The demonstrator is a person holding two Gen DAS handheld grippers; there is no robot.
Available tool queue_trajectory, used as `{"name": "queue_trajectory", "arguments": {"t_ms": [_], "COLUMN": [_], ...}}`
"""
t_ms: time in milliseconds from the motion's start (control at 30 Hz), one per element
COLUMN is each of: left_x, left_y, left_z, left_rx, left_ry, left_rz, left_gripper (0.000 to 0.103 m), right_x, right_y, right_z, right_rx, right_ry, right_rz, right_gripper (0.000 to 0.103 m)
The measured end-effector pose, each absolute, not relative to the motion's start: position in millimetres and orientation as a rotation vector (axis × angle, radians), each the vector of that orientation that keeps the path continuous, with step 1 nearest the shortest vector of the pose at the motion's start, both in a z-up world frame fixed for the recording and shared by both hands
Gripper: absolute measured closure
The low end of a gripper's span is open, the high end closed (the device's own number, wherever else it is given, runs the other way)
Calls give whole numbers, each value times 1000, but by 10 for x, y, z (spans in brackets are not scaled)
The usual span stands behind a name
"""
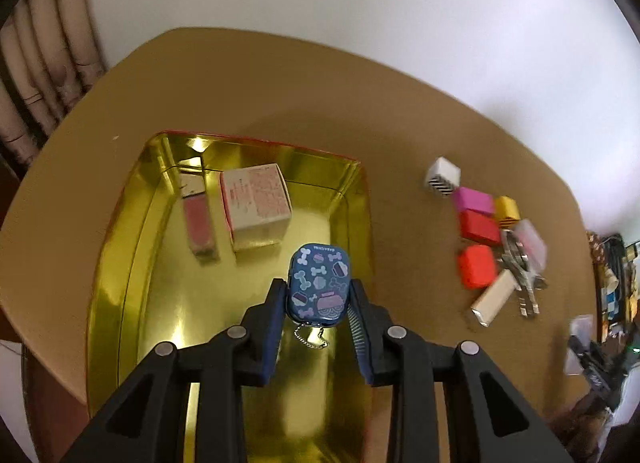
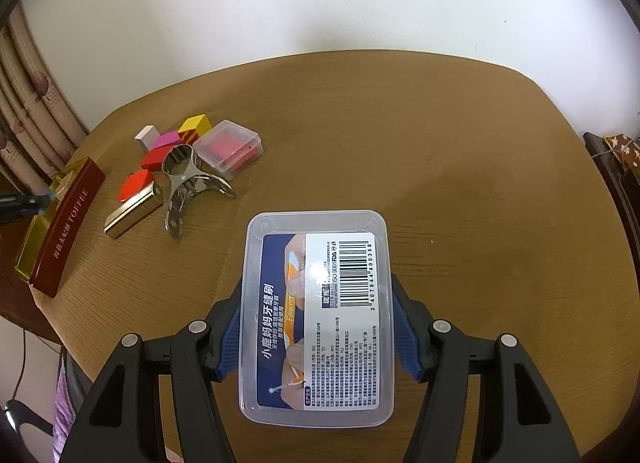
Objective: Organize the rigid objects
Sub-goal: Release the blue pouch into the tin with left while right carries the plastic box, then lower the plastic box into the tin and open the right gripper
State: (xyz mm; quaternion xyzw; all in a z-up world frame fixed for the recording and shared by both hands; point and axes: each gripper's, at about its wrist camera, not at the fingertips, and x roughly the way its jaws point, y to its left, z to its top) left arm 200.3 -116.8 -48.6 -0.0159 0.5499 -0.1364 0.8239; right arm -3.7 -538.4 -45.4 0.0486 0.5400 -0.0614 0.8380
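Clamped in the left gripper (image 1: 318, 295), a blue bone-patterned tin (image 1: 319, 288) hangs over the gold tray (image 1: 120, 263). Right gripper (image 2: 316, 327) grips a clear plastic box (image 2: 318, 315) labelled "Fawn", "ISO 9001", above the table (image 2: 480, 183); the tray's red side reads "TOFFEE".

A tray (image 1: 120, 263) sat on the table's (image 1: 280, 83) left, two boxes (image 1: 256, 205) side by side in its far end. Right of it lay a cluster of small blocks (image 1: 478, 225), a clip (image 2: 188, 179) among them.
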Motion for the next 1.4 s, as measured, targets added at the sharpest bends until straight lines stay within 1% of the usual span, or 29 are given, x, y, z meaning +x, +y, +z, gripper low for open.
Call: {"name": "queue_trajectory", "arguments": {"t_ms": [133, 267, 367, 533, 600, 667, 767, 867, 1000, 1100, 1200, 1300, 1400], "left_x": [2221, 2348, 2424, 2388, 2334, 2216, 1840, 1313, 812, 436, 184, 78, 25], "left_y": [-1205, -1321, -1422, -1540, -1515, -1435, -1222, -918, -402, -131, 121, 229, 364], "left_z": [-679, -726, -757, -741, -694, -579, -294, -74, 29, -49, -117, -228, -196], "left_rx": [-57, -54, 4, 131, 120, 71, -24, -86, -119, -126, -152, -182, -247], "left_ry": [1186, 1150, 1111, 1078, 1082, 1073, 978, 891, 851, 832, 822, 807, 788], "left_rz": [-274, -262, -228, -173, -193, -208, -209, -121, 34, 147, 206, 224, 195], "left_gripper": [72, 72, 71, 67, 66, 66, 66, 64, 64, 64, 64, 64, 64], "right_x": [-46, -25, -2, 49, 80, 132, 242, 437, 771, 1086, 1331, 1559, 1794], "right_y": [-5376, -5351, -5288, -5137, -5048, -4933, -4643, -4209, -3471, -2820, -2199, -1674, -1318], "right_z": [-432, -421, -407, -315, -246, -164, -3, 135, 200, 105, -84, -408, -773], "right_rx": [97, 94, 84, 66, 57, 55, 37, 36, 73, 111, 85, 60, 24], "right_ry": [1144, 1149, 1151, 1143, 1131, 1117, 1088, 1068, 1074, 1126, 1191, 1285, 1356], "right_rz": [-138, -135, -128, -98, -79, -46, 31, 162, 388, 551, 643, 693, 653], "right_gripper": [44, 44, 44, 44, 44, 44, 44, 44, 44, 44, 44, 44, 44]}}
